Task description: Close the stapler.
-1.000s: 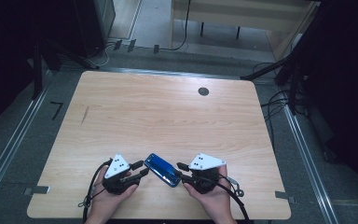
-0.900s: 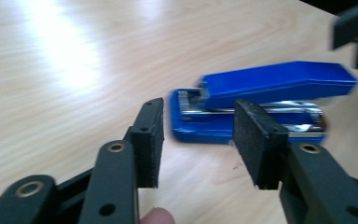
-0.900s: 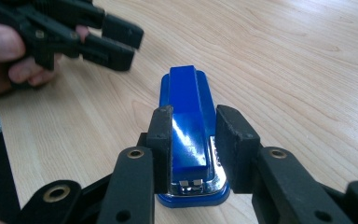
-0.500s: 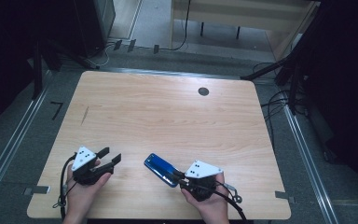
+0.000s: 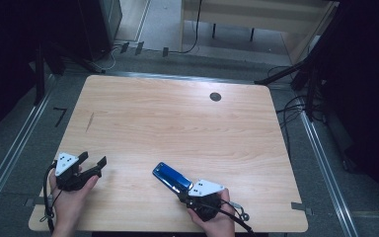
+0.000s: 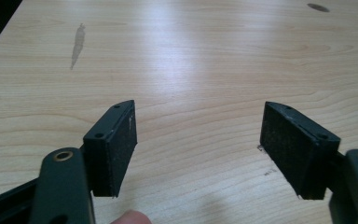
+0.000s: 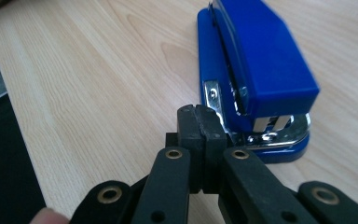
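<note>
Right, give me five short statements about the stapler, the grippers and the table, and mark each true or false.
1. The blue stapler lies on the wooden table. True.
2. The left gripper holds the stapler. False: its jaws stand open over bare wood, apart from the stapler.
3. The right gripper has its jaws pressed together with nothing between them. True.
4. The stapler is red. False: it is blue with a metal end.
5. A small dark round spot sits near the table's far edge. True.
</note>
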